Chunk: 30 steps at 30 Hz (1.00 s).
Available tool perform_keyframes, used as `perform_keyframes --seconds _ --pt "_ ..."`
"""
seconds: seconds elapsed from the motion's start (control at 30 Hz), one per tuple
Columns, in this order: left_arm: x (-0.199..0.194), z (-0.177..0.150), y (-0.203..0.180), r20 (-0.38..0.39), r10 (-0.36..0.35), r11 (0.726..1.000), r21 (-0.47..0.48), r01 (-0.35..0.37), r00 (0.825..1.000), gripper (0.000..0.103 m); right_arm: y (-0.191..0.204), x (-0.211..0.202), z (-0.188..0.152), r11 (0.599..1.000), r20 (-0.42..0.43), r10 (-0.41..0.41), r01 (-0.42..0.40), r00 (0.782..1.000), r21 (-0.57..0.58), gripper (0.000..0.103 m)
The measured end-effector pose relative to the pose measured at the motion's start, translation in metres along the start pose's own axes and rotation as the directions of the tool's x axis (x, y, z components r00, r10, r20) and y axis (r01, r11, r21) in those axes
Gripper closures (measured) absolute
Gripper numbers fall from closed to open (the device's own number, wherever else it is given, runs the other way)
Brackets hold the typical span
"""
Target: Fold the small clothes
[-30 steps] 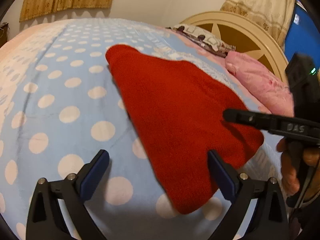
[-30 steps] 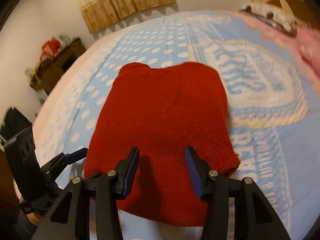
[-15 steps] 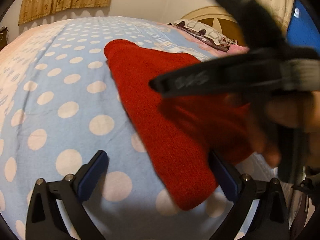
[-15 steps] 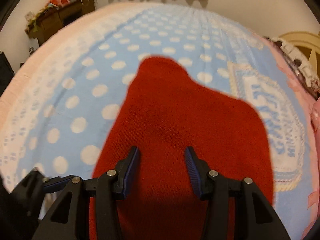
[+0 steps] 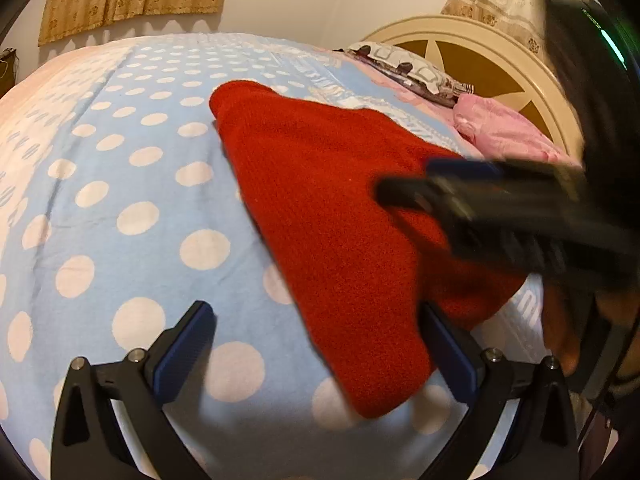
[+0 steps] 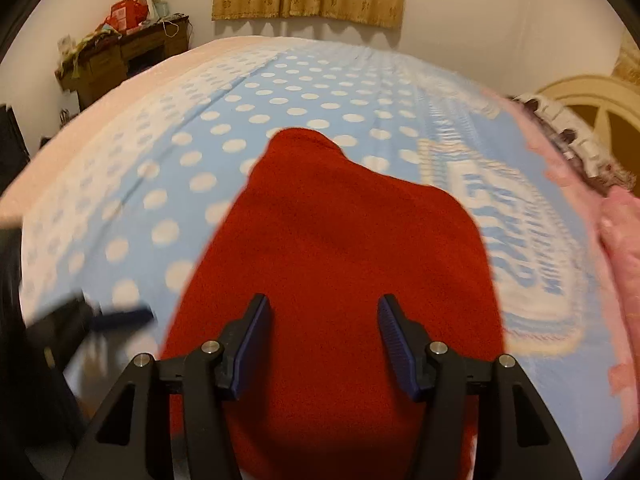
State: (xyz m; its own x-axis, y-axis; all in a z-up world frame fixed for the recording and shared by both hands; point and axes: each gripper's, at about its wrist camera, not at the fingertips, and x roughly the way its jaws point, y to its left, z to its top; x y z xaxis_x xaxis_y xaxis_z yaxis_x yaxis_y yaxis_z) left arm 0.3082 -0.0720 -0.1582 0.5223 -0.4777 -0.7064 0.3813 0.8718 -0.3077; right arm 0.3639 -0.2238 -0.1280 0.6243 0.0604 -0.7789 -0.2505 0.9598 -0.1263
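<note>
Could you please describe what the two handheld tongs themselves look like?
Both the left tongs and right tongs have matte black, angular linkage arms with silver pivot screws and flat, ribbed dark-blue pads. No cables or readable markings show.

The left gripper point(image 5: 316, 344) holds its jaws spread wide and empty; the right gripper point(image 6: 324, 336), blurred, also gapes, reaching across just ahead of the left's right finger.
</note>
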Motion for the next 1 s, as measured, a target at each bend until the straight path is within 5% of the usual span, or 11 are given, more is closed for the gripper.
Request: perform_keyframes --seconds 0.3,0.83,1.0 --pt "-0.007 -0.002 0.003 0.025 -0.008 1.000 -0.013 0.008 1.000 0.000 -0.016 -0.012 -0.055 0.995 0.065 0.054 -0.059 0.996 0.082 0.044" --pt "-0.022 0.023 -0.004 0.042 0.035 0.999 -0.024 -0.034 0.999 0.000 -0.017 -0.019 -0.069 0.994 0.062 0.079 -0.083 0.995 0.076 0.039" --pt "0.000 0.031 -0.006 -0.006 0.069 0.997 -0.023 -0.069 0.998 0.000 -0.017 -0.020 -0.070 0.993 0.052 0.096 -0.099 0.994 0.063 0.036"
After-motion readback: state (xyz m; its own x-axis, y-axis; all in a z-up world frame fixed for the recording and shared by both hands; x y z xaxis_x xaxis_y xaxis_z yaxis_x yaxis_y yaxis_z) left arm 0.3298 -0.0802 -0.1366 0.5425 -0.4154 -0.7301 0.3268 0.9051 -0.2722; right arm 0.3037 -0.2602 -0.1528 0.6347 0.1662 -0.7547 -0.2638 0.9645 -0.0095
